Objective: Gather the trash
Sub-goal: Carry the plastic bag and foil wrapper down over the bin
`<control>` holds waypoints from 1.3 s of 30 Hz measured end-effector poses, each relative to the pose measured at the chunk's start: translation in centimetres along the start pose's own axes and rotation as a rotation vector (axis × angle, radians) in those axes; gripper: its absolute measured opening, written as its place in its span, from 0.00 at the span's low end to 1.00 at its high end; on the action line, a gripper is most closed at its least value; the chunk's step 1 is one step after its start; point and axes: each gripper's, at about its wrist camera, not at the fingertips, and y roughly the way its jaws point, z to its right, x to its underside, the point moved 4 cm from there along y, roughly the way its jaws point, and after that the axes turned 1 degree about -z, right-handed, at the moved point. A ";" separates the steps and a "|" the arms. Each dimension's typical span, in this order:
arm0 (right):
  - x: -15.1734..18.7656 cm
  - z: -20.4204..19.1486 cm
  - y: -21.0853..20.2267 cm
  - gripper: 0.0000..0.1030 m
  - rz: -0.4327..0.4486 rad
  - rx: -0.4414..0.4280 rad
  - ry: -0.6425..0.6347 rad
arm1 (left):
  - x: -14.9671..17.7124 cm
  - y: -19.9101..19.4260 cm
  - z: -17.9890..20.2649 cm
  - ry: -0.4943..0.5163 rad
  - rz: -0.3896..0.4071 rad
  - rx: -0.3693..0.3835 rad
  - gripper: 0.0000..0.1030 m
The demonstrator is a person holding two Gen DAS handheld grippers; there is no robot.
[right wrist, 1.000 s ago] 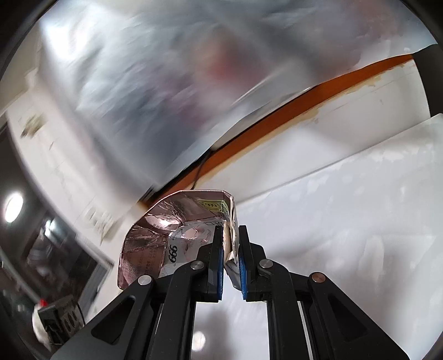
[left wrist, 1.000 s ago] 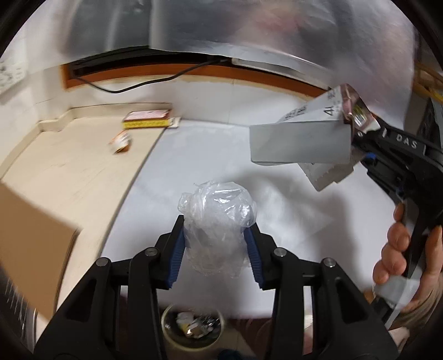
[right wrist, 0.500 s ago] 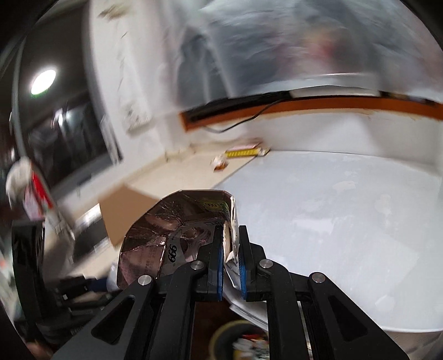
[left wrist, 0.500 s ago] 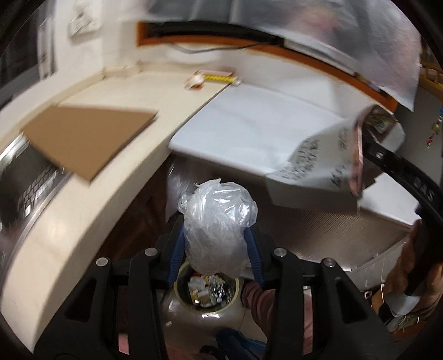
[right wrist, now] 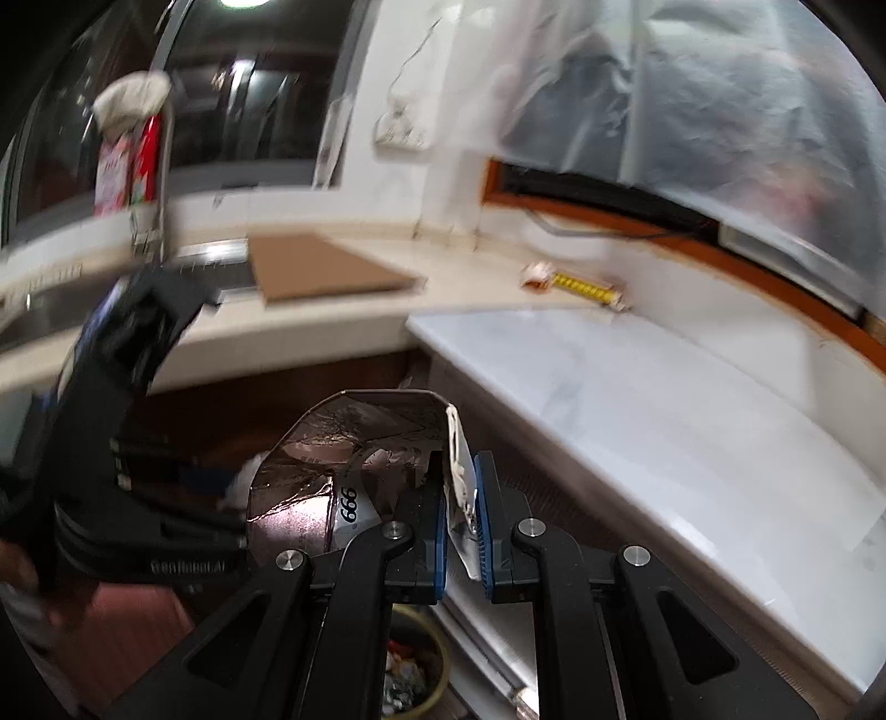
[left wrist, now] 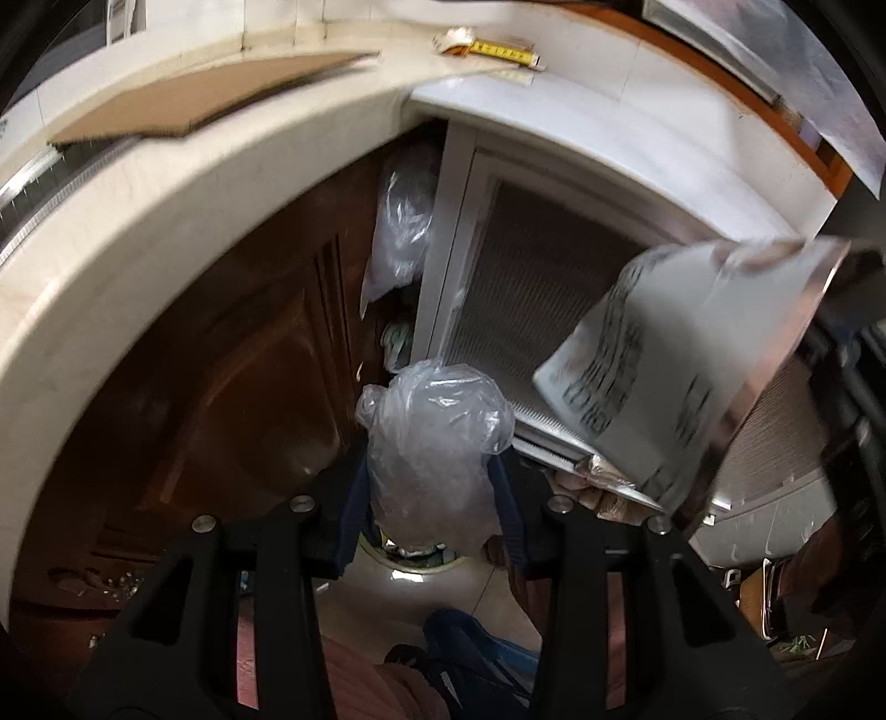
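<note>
Here, left hand-held gripper (left wrist: 432,493) clamps plastic bag (left wrist: 434,443); right (right wrist: 460,520) pinches foil pouch (right wrist: 343,465).

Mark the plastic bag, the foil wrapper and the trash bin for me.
plastic bag (left wrist: 437,443), left wrist view, crumpled middle.
foil wrapper (right wrist: 354,443), right wrist view, shiny inner face.
trash bin (right wrist: 440,653), right wrist view, yellowish rim.

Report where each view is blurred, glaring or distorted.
Left wrist view: the foil-lined carton is smeared by motion, its print unreadable; the crumpled plastic bag in the left gripper is sharp; fisheye bends the counter edge. Right wrist view: left side and background streaked; the carton in the right gripper is crisp; a ceiling light glares.
</note>
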 end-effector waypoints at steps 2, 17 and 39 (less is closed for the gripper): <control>1.6 -0.8 1.4 0.08 -0.050 -0.011 -0.016 | 0.5 1.0 -0.4 -0.006 -0.025 -0.004 0.37; 9.5 -3.3 10.3 0.08 -0.275 -0.049 -0.061 | 2.8 10.0 -1.0 0.003 -0.168 0.009 0.37; 13.4 -1.6 21.2 0.14 -0.487 -0.142 0.036 | 2.6 17.6 -3.0 -0.027 -0.279 0.056 0.40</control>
